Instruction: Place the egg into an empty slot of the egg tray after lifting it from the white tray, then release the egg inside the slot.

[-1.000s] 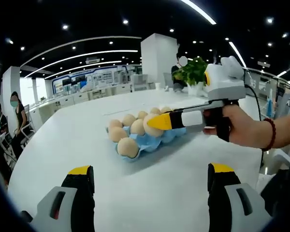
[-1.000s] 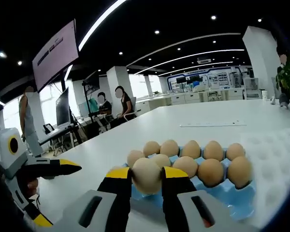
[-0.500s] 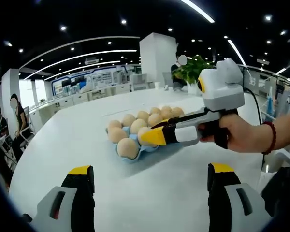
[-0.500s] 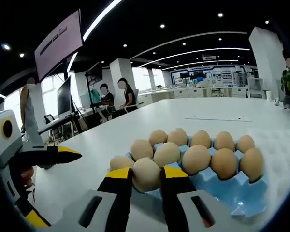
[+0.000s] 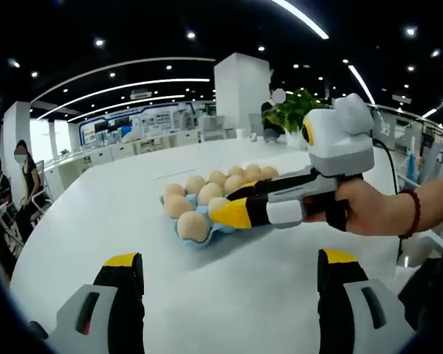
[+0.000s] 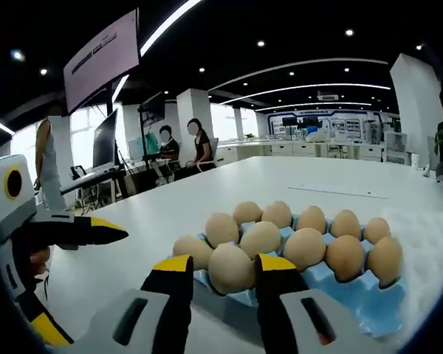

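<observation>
- Right gripper (image 6: pixel 223 267): the egg (image 6: pixel 231 268) sits between its yellow-tipped jaws, which look a touch spread now. Can't honestly tell if the pads are touching the shell or just flanking it.
- That egg is down in a front slot of the blue egg tray (image 6: pixel 332 289), near corner, with another egg just at its 10 o'clock.
- In the left gripper view you can see the same gripper (image 5: pixel 229 212) coming in from 3 o'clock, a hand (image 5: pixel 363 209) wrapped around its grip, nose dipped onto the near end of the egg tray (image 5: pixel 194 240).
- The rest of the tray is loaded with brown eggs in two rows running off toward 1 o'clock in the right gripper view.
- Left gripper (image 5: pixel 227 274): jaws wide apart, nothing between them, hanging above the white table (image 5: pixel 96 214) well short of the tray. In the right gripper view it (image 6: pixel 96 229) pokes in at 9 o'clock.
- A pale textured pad, likely the white tray (image 6: pixel 428 228), lies right against the egg tray's far side at 3 o'clock.
- Further out: a potted plant (image 5: pixel 295 110) past the tray, a white pillar (image 5: pixel 240 88), people seated at desks (image 6: pixel 181 147), and a hanging screen (image 6: pixel 103 59) up at 11 o'clock.
</observation>
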Tool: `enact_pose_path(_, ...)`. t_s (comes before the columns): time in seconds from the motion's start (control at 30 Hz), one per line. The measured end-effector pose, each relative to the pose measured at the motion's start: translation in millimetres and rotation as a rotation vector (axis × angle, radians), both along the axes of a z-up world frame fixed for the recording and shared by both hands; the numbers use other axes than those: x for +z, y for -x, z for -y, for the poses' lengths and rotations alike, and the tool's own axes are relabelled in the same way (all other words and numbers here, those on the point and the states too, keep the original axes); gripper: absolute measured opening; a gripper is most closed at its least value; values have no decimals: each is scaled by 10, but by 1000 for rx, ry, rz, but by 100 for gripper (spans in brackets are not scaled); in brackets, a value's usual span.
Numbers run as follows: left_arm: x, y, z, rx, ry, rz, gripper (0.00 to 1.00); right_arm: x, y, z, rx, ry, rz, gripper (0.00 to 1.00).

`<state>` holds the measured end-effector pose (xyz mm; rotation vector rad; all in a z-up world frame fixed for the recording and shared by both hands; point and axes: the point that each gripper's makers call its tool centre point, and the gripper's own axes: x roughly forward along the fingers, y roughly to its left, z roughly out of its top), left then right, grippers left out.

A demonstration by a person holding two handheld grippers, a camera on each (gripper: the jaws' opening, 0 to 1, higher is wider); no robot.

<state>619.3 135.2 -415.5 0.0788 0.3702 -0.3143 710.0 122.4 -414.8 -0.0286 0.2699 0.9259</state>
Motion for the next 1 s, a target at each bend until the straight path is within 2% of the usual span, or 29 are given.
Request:
enact_pose_path(0.17,3,-12,-72,-3,19,0,100,35,-10,129,-11,17,18,39)
enact_pose_path(0.33,35,-54,-41,-12,51,21,100,116,-33,289,-34,29,59,44)
enact_pose_path(0.57,76,-116,-81,-6,84,41,100,159,-116,487,-73,42,66,49)
enact_pose_path(0.8,53,-133,-34,-18,79,35,100,182,-175,797,-135,80,100,54)
enact_pose_path(1.0,42,-137,-22,-13,79,32,100,189,-236,1045,-186,85,95,54)
